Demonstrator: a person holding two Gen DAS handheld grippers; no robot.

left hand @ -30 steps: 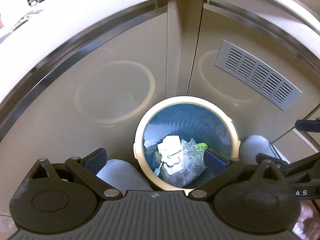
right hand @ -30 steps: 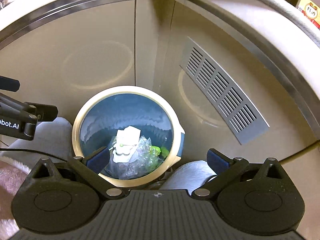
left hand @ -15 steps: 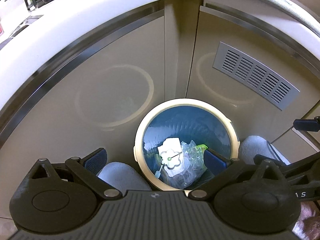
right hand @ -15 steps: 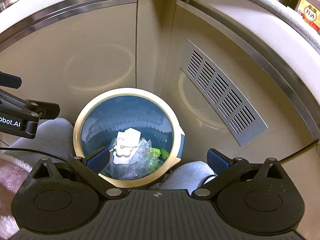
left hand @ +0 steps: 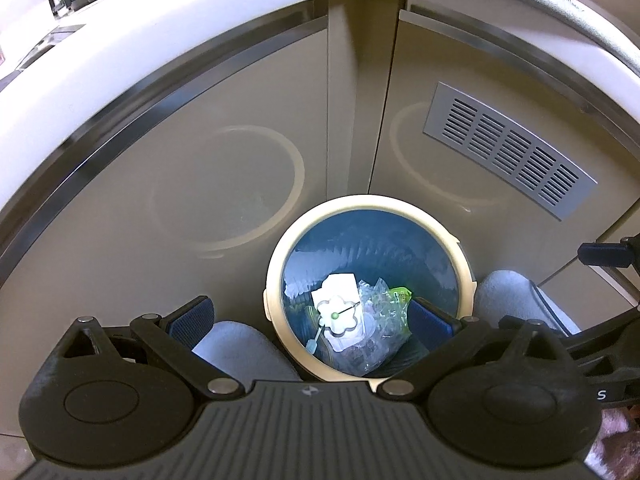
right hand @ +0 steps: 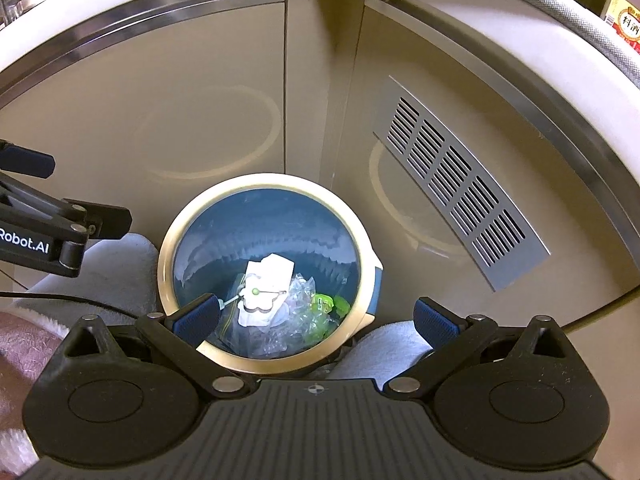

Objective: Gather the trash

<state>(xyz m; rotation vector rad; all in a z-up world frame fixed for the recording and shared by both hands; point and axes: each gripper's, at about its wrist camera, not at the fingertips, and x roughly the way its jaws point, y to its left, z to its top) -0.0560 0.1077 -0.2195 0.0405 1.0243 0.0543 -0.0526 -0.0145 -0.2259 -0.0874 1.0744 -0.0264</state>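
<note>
Round bin [left hand: 276,280] with cream rim sits on floor in corner of tan cupboards. Trash [left hand: 352,320] lies at bottom of bin: white paper, clear plastic, green bit. Left gripper [left hand: 308,320] high over bin, fingers spread wide, holding nothing. Right gripper [right hand: 316,316] same, wide apart, empty. Grey vent [right hand: 460,184] on cupboard door to right of bin

— Where did the bin [left hand: 368,204] stand?
— Below me, in the corner where two cabinet doors [left hand: 200,168] met, with the vent [left hand: 508,156] on the right-hand door.
— And in it?
— Trash [right hand: 276,304] lay at the bottom. My left gripper [left hand: 310,322] and right gripper [right hand: 316,314] hung above the rim, side by side.
</note>
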